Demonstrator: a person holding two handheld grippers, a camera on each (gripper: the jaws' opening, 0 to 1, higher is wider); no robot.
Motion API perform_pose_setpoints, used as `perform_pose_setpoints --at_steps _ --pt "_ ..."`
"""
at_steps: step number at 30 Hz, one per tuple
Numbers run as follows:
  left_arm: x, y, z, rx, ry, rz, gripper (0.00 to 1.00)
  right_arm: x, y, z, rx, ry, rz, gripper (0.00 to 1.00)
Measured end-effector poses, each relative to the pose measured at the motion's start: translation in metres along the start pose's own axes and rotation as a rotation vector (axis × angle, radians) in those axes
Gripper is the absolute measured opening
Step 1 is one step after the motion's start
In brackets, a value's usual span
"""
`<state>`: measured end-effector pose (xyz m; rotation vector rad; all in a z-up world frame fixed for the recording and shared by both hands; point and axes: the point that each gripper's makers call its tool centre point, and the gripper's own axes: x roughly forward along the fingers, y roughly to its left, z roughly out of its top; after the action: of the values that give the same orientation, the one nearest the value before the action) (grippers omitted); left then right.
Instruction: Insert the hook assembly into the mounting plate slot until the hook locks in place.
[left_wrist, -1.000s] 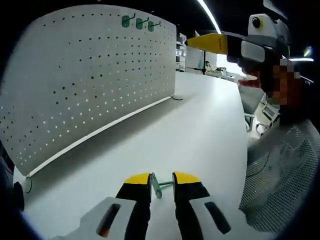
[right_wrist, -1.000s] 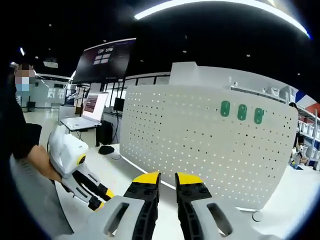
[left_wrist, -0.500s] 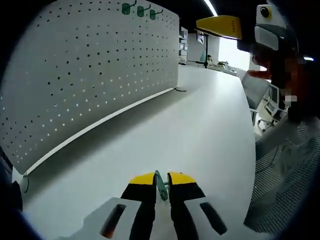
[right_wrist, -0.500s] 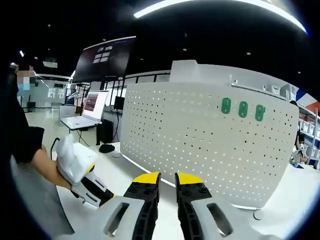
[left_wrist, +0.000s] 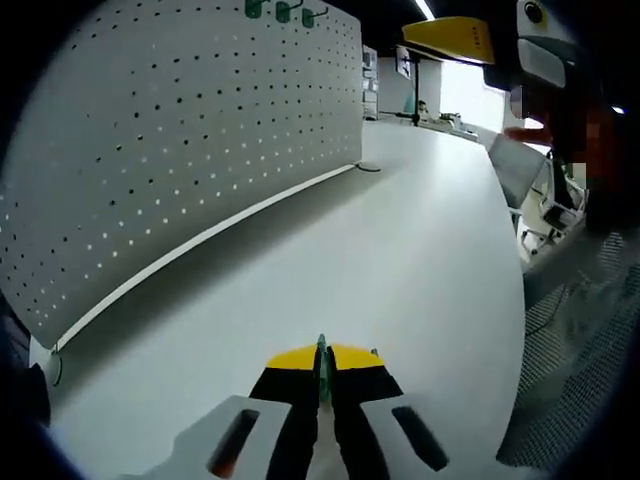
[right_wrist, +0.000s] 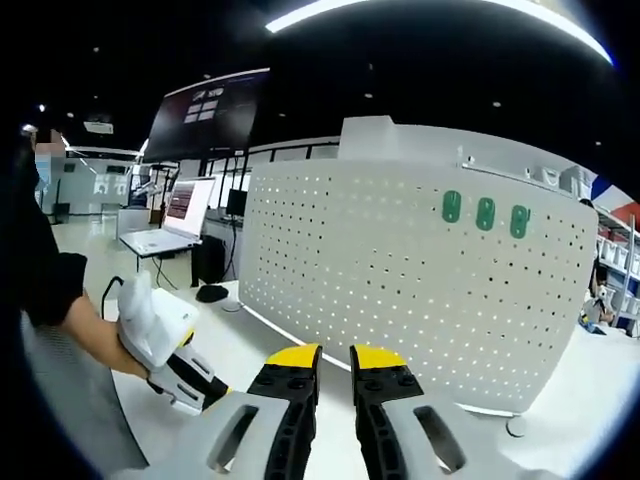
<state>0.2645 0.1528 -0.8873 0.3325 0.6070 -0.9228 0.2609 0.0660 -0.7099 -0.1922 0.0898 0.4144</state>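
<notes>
In the left gripper view, the left tool (left_wrist: 322, 362) sits low over the white worktop (left_wrist: 400, 260), its yellow-tipped jaws pressed together on a green hook (left_wrist: 321, 360). Only the thin edge of the hook shows between the tips, and the jaws cover the rest of it. The hook is at the near edge of the worktop, well apart from the pegboard (left_wrist: 170, 140).

The white perforated pegboard stands upright along the left side of the worktop on a narrow base rail. Three green hooks (left_wrist: 283, 11) are mounted in a row near its top far corner. Nothing lies on the worktop between the left tool and the pegboard.

The right tool (left_wrist: 450, 33) enters at the upper right of the left gripper view, raised above the worktop. A mesh chair back (left_wrist: 580, 370) stands at the right edge.

In the right gripper view, the right tool (right_wrist: 334, 358) has its jaws a narrow gap apart, with nothing between them. The left tool, held in a hand (right_wrist: 100, 335), appears at the lower left. The pegboard faces the camera with the three green hooks in a row. One open laptop (right_wrist: 175, 222) stands on a desk beyond.
</notes>
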Motion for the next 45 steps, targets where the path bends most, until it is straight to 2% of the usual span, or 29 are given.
perform_pose_setpoints --at_steps 5,12,18,26,30,34,39,45 --pt "0.0 0.001 0.003 0.0 -0.013 0.004 0.06 0.001 0.002 -0.001 -0.005 0.004 0.005 0.1" --pt "0.002 0.002 0.0 0.019 0.003 0.01 0.03 0.001 0.002 -0.002 -0.006 0.009 0.008 0.1" --pt "-0.002 0.008 0.003 0.012 -0.007 0.022 0.02 0.001 0.002 -0.002 -0.007 0.008 0.008 0.1" --pt "-0.016 0.026 0.022 -0.081 -0.096 0.046 0.01 0.002 0.009 -0.006 -0.013 0.026 0.027 0.1" --pt "-0.026 0.034 0.037 -0.14 -0.177 0.045 0.01 0.005 0.015 -0.009 -0.022 0.04 0.047 0.1" --pt "-0.037 0.035 0.056 -0.19 -0.28 0.003 0.01 0.007 0.023 -0.013 -0.026 0.057 0.073 0.1" --pt "-0.045 0.033 0.069 -0.247 -0.347 -0.037 0.01 0.01 0.034 -0.017 -0.016 0.079 0.105 0.1" --pt "-0.055 0.03 0.083 -0.265 -0.412 -0.061 0.01 0.014 0.047 -0.024 -0.027 0.112 0.145 0.1"
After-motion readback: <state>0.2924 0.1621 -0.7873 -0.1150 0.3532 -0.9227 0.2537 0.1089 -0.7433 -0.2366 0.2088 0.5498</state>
